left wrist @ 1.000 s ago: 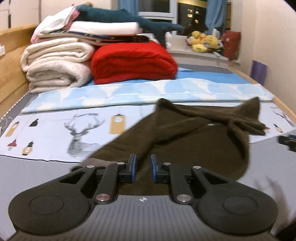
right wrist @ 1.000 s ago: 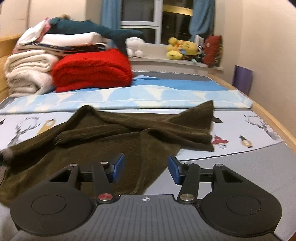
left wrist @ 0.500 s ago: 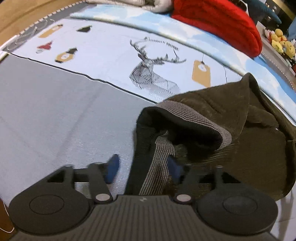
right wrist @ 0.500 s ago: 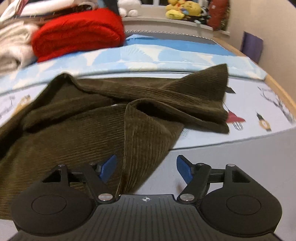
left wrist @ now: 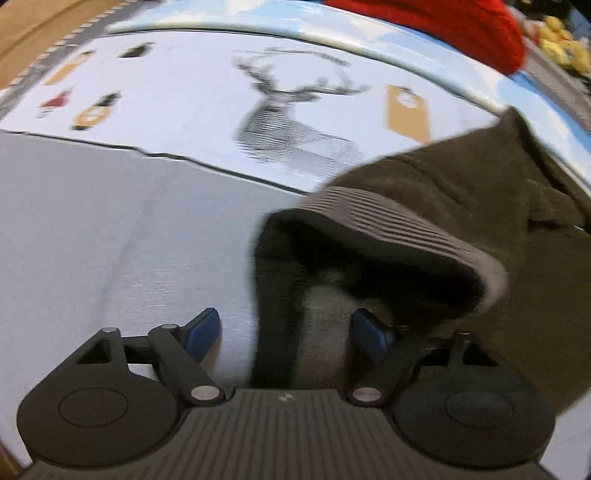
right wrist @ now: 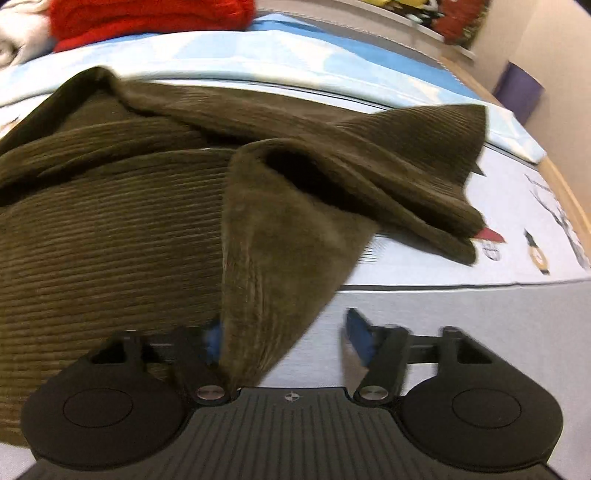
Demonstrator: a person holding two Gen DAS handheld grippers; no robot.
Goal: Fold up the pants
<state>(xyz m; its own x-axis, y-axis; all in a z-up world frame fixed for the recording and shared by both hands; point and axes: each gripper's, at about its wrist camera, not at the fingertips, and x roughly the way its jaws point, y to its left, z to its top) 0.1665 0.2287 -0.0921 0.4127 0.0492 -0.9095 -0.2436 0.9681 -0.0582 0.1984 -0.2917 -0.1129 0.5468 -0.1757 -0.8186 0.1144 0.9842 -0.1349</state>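
One pair of dark olive-brown corduroy pants (right wrist: 110, 229) lies rumpled on the bed (left wrist: 92, 240), across the grey sheet and the white printed sheet w/ a deer drawing (left wrist: 280, 122).

Left gripper (left wrist: 286, 332) low at the waist end: fingers spread wide, clamping nothing. The grey ribbed waistband (left wrist: 399, 229) arches up just ahead, and a strip of dark fabric runs down btwn the two blue pads (left wrist: 201, 330); can't tell if either pad touches it. View is blurred.

Right gripper (right wrist: 284, 334) at the other end: fingers also apart, not pinching. A folded flap of corduroy (right wrist: 273, 280) drops into the gap, lying against the left-side pad; the right-side pad (right wrist: 358, 334) sits over bare grey sheet, clear of the cloth. Two pant-leg ends visible here: the flap near the fingers and one pointed leg end (right wrist: 454, 140) farther back to the right, resting on the white sheet.

Behind: one red folded blanket (right wrist: 147, 14), one cream blanket (right wrist: 14, 44) beside it, one light-blue patterned sheet (right wrist: 258, 48), yellow plush toys (left wrist: 565, 51) at the far edge; count unclear. One purple object (right wrist: 521, 92) by the wall.
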